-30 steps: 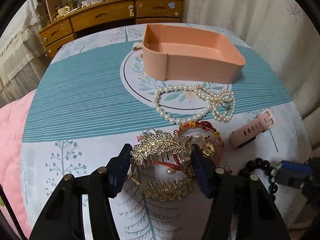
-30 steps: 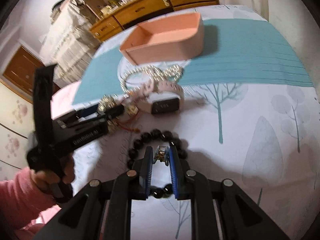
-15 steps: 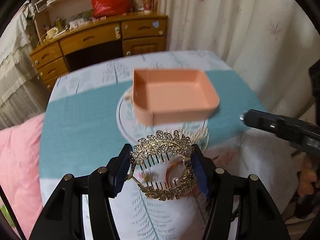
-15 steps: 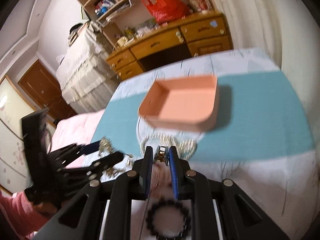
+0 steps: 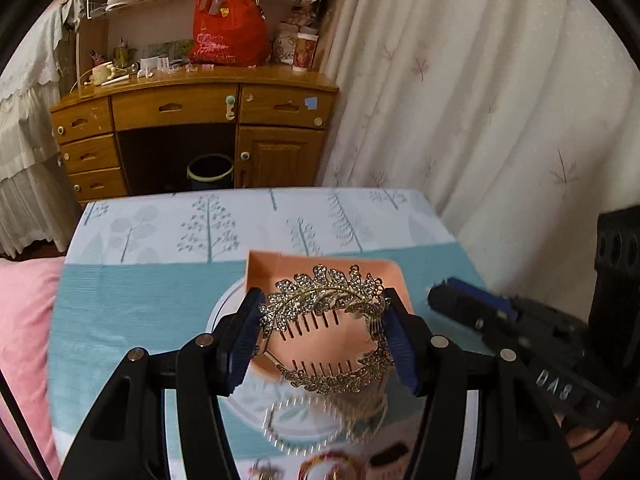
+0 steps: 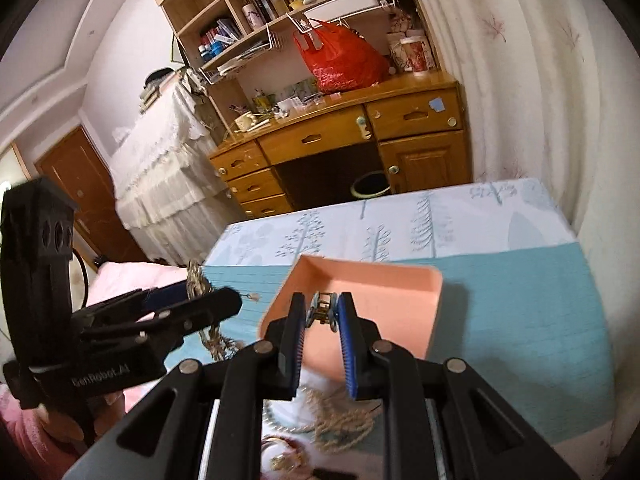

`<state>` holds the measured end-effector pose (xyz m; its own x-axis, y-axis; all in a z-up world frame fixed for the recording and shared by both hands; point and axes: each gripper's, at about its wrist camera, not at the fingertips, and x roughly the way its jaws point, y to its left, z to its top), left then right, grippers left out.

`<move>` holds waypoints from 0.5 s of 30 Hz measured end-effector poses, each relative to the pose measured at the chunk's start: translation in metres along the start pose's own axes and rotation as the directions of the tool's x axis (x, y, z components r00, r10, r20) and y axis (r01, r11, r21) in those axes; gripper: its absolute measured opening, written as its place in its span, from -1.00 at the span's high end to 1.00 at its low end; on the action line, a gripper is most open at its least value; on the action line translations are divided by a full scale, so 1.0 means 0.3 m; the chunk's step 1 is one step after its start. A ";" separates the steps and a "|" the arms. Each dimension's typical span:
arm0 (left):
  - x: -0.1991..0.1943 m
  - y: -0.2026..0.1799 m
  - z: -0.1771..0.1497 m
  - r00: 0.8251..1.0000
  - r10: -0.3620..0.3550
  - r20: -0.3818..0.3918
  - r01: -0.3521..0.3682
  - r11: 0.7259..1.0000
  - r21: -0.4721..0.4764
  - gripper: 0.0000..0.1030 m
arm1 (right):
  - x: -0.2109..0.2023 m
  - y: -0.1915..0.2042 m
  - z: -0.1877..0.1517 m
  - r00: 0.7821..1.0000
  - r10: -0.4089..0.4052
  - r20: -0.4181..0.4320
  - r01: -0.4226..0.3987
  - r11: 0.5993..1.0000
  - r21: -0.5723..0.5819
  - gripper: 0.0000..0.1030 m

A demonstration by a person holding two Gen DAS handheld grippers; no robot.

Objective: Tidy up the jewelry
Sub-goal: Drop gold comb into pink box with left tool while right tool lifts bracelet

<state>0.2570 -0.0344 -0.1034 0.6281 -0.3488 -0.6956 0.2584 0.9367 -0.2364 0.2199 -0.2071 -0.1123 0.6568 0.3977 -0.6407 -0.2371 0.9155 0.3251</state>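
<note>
Two grippers hang above the counter [image 5: 132,304], each carrying jewelry toward the pink tray [image 6: 404,284]. The left gripper [image 5: 324,330] has its jaws clamped on the ends of a gold rhinestone hair comb [image 5: 320,300], which is clear of the cloth and in front of the tray. The right gripper [image 6: 322,312] has its jaws nearly together, pinching a small metal charm [image 6: 321,309] over the tray's near edge. A pearl necklace [image 6: 340,420] lies blurred on the cloth below
</note>
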 end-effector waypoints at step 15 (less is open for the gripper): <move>0.042 0.026 0.014 0.997 0.065 -0.031 -0.065 0.998 -0.004 -0.62 | 0.001 -0.123 -0.036 0.999 -0.034 -0.035 0.039 0.987 0.156 0.03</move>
<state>0.2701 -0.0315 -0.1112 0.6206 -0.2860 -0.7301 0.2138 0.9576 -0.1933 0.2211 -0.2401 -0.1322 0.6388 0.3685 -0.6753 -0.0969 0.9094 0.4046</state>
